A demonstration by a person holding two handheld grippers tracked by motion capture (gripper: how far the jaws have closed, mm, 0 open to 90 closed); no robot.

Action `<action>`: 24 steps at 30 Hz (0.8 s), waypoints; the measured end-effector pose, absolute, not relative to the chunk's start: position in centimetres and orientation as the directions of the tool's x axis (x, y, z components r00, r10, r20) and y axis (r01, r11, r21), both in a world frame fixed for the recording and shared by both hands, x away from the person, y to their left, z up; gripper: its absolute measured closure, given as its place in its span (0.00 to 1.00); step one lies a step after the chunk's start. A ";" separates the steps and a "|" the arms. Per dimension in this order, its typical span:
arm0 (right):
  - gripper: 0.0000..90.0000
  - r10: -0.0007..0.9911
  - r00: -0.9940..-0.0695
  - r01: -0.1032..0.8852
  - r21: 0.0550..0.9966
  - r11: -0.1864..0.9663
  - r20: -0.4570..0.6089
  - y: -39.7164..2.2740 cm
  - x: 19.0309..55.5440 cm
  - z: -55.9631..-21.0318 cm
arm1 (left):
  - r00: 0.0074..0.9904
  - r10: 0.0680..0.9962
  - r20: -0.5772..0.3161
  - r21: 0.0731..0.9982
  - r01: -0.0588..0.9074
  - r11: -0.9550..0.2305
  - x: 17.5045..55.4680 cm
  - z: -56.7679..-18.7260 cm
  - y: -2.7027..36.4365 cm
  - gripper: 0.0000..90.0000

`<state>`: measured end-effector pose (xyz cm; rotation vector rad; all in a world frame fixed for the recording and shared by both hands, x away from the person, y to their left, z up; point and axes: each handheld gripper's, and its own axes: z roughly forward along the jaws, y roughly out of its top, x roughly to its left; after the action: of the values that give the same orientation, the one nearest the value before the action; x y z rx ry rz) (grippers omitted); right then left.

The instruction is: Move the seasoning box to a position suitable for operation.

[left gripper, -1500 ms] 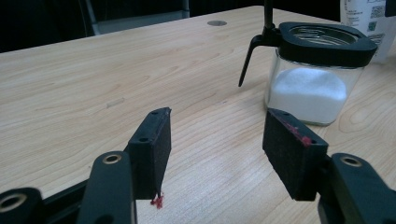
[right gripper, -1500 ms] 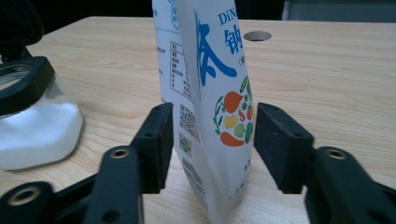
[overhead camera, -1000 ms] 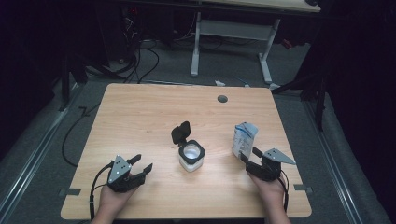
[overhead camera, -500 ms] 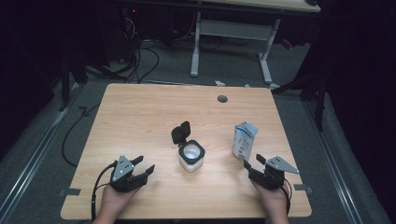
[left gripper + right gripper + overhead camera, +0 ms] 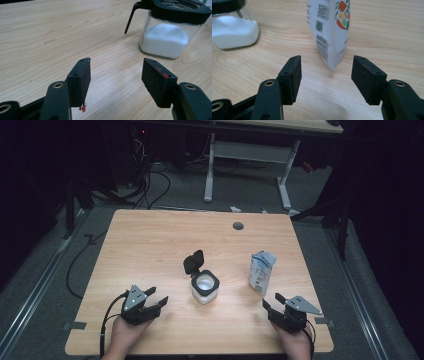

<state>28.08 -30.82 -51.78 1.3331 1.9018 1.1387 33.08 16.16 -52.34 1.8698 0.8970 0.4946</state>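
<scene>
A square glass jar [image 5: 204,287] of white powder stands mid-table with its black flip lid [image 5: 193,262] raised. In the left gripper view the jar [image 5: 167,35] is ahead and to the right. A white printed pouch [image 5: 261,272] stands upright to the jar's right. My left gripper [image 5: 156,297] rests near the table's front left, open, nothing between its jaws [image 5: 116,80]. My right gripper [image 5: 272,301] sits at the front right, open and empty, just short of the pouch [image 5: 329,27], which stands beyond its jaws [image 5: 325,77]. The jar [image 5: 233,27] shows at the upper left of that view.
The wooden table [image 5: 150,245] has a round cable hole [image 5: 238,225] near its far edge. Cables lie on the grey floor beyond and to the left. Another desk's white legs [image 5: 210,170] stand behind.
My right gripper has drawn back from the pouch toward the table's front edge. The left gripper, jar and pouch have stayed where they were.
</scene>
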 end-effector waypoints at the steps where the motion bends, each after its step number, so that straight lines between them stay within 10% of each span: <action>1: 0.47 0.932 -0.361 0.468 0.871 0.151 0.031 -30.7 28.0 -51.8 | 0.645 0.763 -0.045 0.891 0.370 -0.261 33.1 -52.3 16.1 0.45; 24: 0.58 0.891 -0.453 0.436 0.873 0.220 0.002 -26.0 28.9 -51.4 | 0.624 0.780 -0.039 0.885 0.384 -0.264 32.8 -52.7 16.4 0.48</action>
<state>28.94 -25.97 -51.44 1.2207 1.9873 1.1668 32.76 16.36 -52.71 1.8763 0.9291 0.5119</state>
